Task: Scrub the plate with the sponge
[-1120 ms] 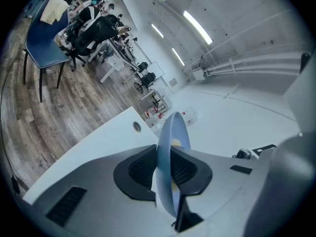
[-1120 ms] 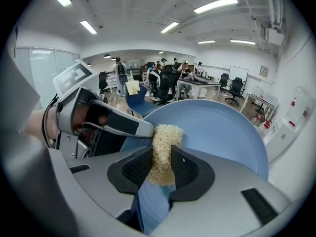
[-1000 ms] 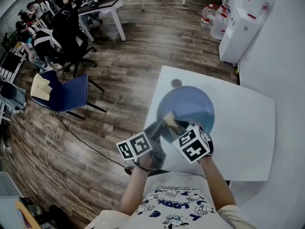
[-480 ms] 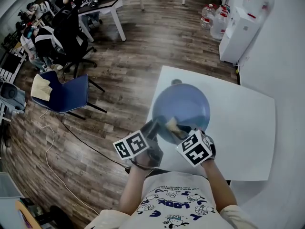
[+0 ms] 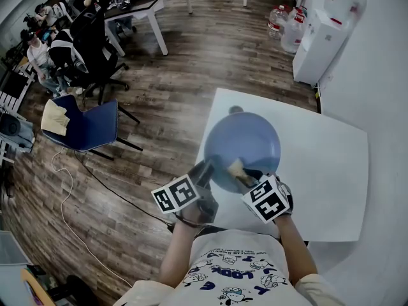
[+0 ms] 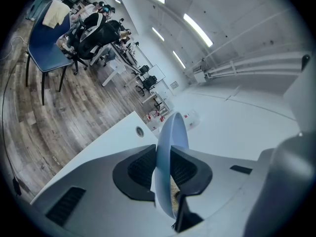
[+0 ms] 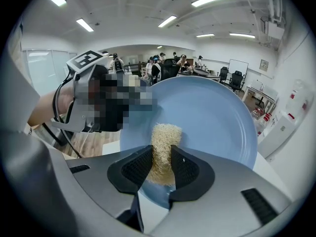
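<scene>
My left claw (image 6: 164, 168) is pinching the blue plate (image 5: 245, 139) by its rim, which runs edge-on between both jaws. That holds the plate tilted up above the white surface (image 5: 331, 164), in the centre of the head view. My right claw (image 7: 160, 166) is clamped on the tan fibrous sponge (image 7: 164, 141), with the jaws pressing it from both sides. The sponge's tip is against the plate's face, low down near the bottom rim in the frame. In the upper left, a blue chair (image 5: 89, 123) stands on the wood floor (image 5: 172, 88).
</scene>
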